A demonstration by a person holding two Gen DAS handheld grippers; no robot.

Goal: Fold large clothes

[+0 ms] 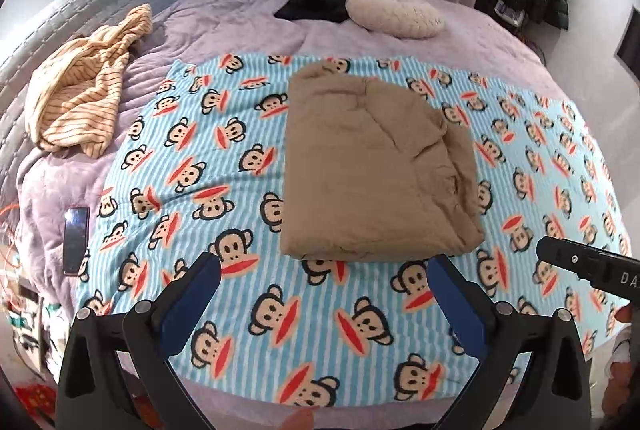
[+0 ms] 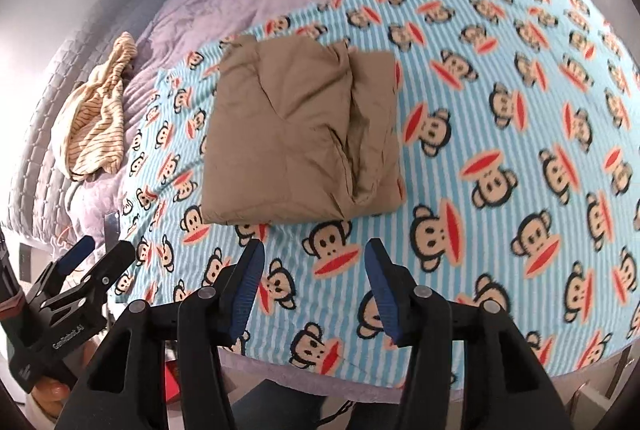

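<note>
Holding both claws apart and empty above the bed's near edge, I see the folded brown garment lying straight ahead on the monkey blanket, its long axis running away from me. My left claw and right claw look about equally near. One brown bundle; one striped garment crumpled toward the headboard side.

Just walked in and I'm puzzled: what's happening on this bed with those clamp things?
A person is folding clothes using a hand-held claw in each hand. The tan garment already lies folded in a neat rectangle on the monkey-print blanket. The left claw and right claw are both open, hovering just short of it and gripping nothing. A striped garment lies crumpled, not yet folded.
</note>
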